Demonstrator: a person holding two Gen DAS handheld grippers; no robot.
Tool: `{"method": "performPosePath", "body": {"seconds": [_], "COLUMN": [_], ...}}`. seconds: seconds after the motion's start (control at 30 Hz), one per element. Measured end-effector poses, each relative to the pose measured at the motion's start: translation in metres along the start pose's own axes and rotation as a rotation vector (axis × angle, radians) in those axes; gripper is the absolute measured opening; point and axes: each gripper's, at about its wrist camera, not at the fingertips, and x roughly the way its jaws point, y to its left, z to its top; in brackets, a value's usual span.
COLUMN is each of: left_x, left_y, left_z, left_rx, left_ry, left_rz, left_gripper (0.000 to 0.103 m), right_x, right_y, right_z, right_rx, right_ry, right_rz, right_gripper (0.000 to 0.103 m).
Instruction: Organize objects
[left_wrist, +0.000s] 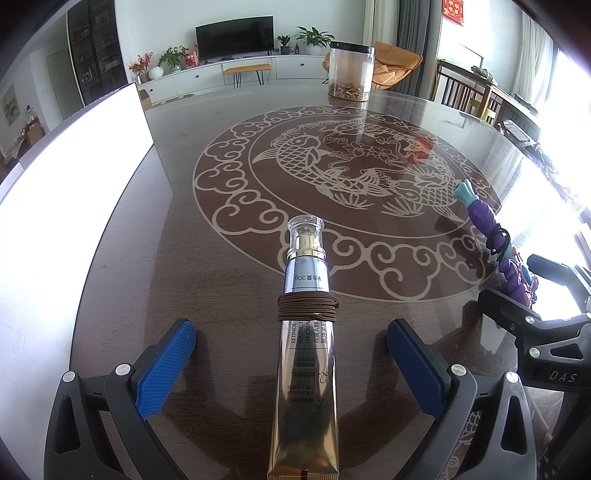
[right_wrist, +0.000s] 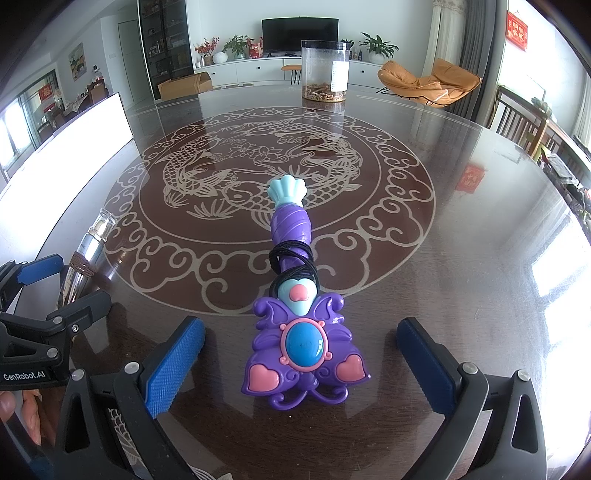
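Observation:
A gold and silver eye-cream tube (left_wrist: 306, 354) lies on the dark round table (left_wrist: 221, 229), cap pointing away, with a brown hair band (left_wrist: 307, 307) wound round its middle. My left gripper (left_wrist: 291, 354) is open, its blue pads either side of the tube without touching it. A purple toy wand (right_wrist: 299, 310) with a teal tip lies on the table, a black hair band (right_wrist: 293, 258) wound round its handle. My right gripper (right_wrist: 301, 365) is open around the wand's butterfly head. The wand also shows in the left wrist view (left_wrist: 495, 240), the tube in the right wrist view (right_wrist: 86, 254).
A clear plastic jar (left_wrist: 351, 72) with brown bits at its bottom stands at the table's far edge. A bright white board (left_wrist: 74, 177) stands along the left side. Chairs (right_wrist: 524, 122) stand beyond the table at the right.

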Motion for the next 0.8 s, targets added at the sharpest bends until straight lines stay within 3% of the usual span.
{"method": "performPosePath", "body": {"seconds": [0.2,0.4,0.5,0.63,0.7,0.73,0.77,0.8], "left_x": [-0.001,-0.001,-0.003,0.0,-0.004,-0.006,-0.01,-0.016], "left_y": [0.001,0.008,0.016,0.011,0.008,0.009,0.009,0.008], "left_z": [0.004,0.016,0.018,0.015,0.013,0.011,0.01,0.009], "left_rx": [0.007,0.128,0.112,0.15,0.172,0.172,0.175,0.185], "left_ry": [0.016,0.157,0.148,0.14,0.102,0.089,0.074,0.062], "left_rz": [-0.005,-0.097,-0.144,-0.103,-0.096,-0.098,-0.099,-0.105], "left_gripper": [0.103,0.103,0.103,0.103,0.097,0.086,0.057,0.04], "right_x": [0.0,0.0,0.0,0.0,0.0,0.0,0.0,0.0], "right_y": [0.0,0.0,0.0,0.0,0.0,0.0,0.0,0.0], "right_z": [0.0,0.0,0.0,0.0,0.0,0.0,0.0,0.0], "right_rx": [0.0,0.0,0.0,0.0,0.0,0.0,0.0,0.0], "right_ry": [0.0,0.0,0.0,0.0,0.0,0.0,0.0,0.0], "right_rz": [0.0,0.0,0.0,0.0,0.0,0.0,0.0,0.0], "right_gripper": [0.103,0.103,0.103,0.103,0.103,0.103,0.103,0.103]}}
